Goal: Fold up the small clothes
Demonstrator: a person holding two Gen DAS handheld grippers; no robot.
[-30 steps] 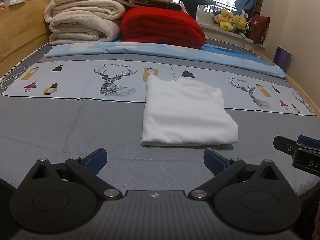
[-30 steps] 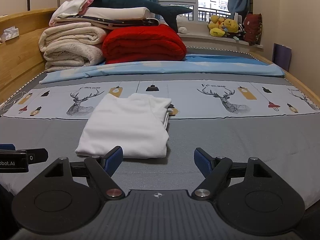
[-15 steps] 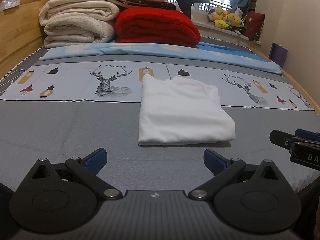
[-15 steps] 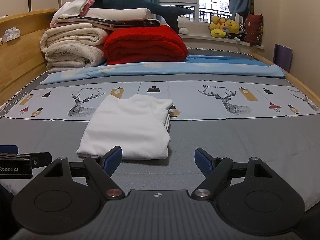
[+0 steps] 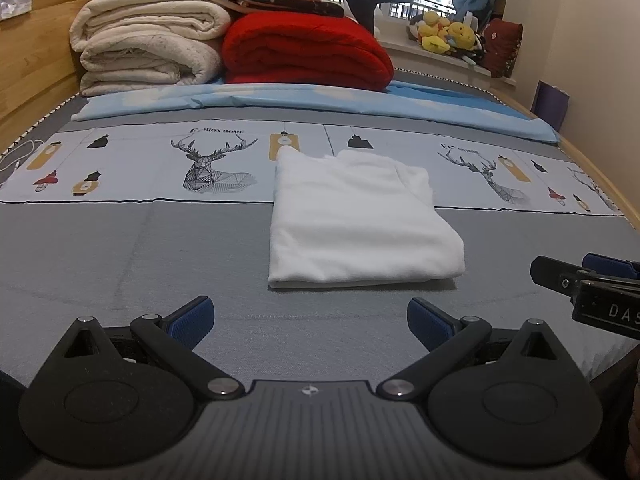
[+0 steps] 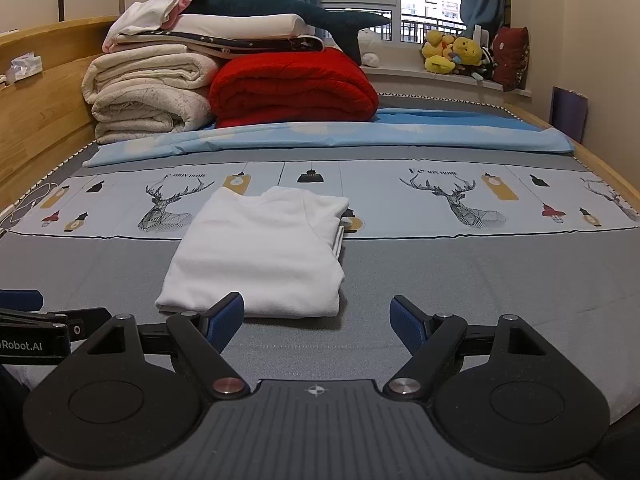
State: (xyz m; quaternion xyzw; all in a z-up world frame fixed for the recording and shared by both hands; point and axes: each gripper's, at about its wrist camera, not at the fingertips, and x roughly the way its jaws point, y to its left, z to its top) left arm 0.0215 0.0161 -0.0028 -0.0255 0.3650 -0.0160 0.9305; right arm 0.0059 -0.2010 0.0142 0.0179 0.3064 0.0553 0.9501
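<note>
A: Where is the garment lying?

B: The white garment [image 5: 360, 220] is lying folded into a flat rectangle on the bed [image 5: 120, 248], half on the grey part and half on the printed sheet [image 5: 140, 164]. In the right wrist view it is sitting at about eleven o'clock [image 6: 264, 252].

A: Is any writing showing?

B: Above the deer [image 5: 212, 166] on the sheet, "HOME" is reading clearly; the word before it is blurred. The right tongs' body is showing "DAS" at the left view's three o'clock edge, and the left tongs' body is showing "Robot.AI" at the right view's nine o'clock edge.

A: What else is sitting around it?

B: At twelve o'clock, a red blanket [image 5: 304, 52] is lying beside cream blankets [image 5: 148, 48], with a plush shark [image 6: 280, 6] resting on top. A blue sheet [image 5: 320, 100] is lying in front of them, and yellow plush toys [image 6: 452, 54] are sitting on the windowsill. Nothing is covering the garment.

A: And the tongs?

B: The left tongs [image 5: 310, 318] are hanging spread wide just short of the garment's near edge, gripping nothing. The right tongs [image 6: 318, 320] are likewise spread and empty, their left finger [image 6: 224, 318] overlapping the garment's near edge in view; I cannot tell if it is touching.
</note>
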